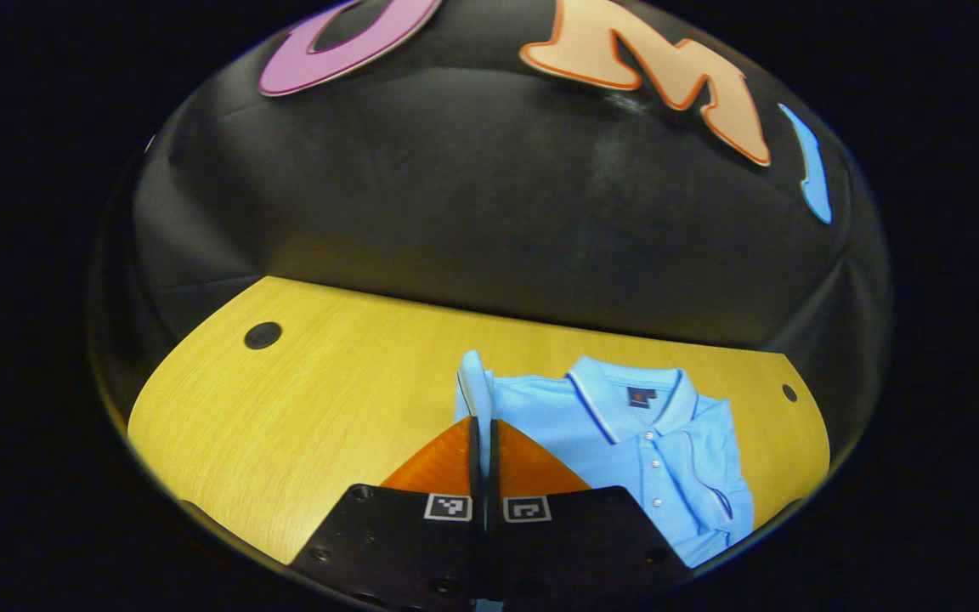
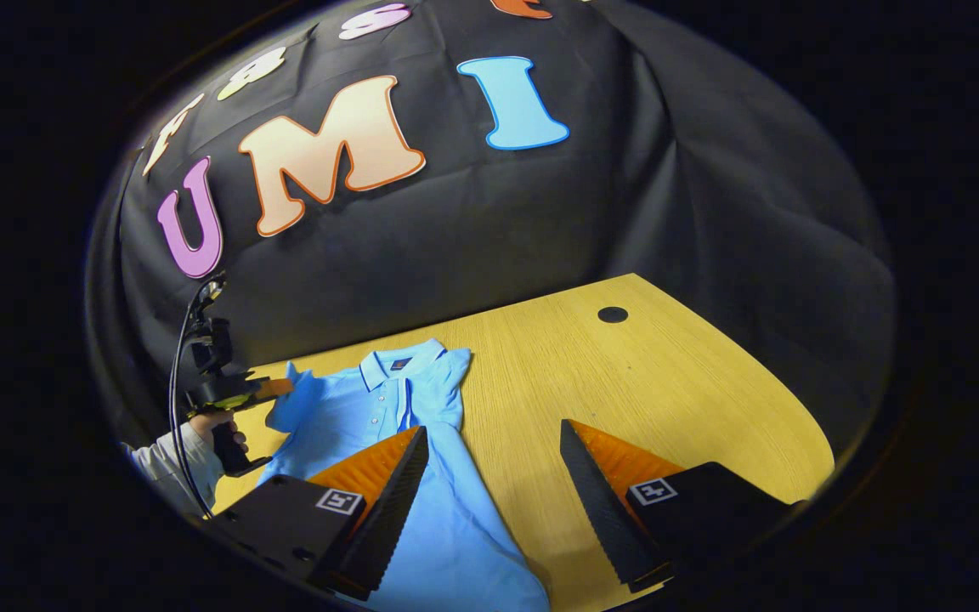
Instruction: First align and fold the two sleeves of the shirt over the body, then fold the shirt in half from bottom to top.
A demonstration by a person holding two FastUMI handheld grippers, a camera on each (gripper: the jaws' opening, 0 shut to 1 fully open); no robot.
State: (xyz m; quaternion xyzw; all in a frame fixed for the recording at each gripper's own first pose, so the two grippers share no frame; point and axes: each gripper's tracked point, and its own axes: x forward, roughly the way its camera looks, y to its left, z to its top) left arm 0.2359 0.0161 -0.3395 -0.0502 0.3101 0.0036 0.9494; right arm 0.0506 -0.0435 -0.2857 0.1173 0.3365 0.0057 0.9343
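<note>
Shirt flat on table — my left gripper clamped on its sleeve, lifted; right gripper wide open, holding nothing.

A recording booth, not a lived-in room: black cloth wall hangs just behind a bare wooden table with round cable holes, ahead of the right gripper.
</note>
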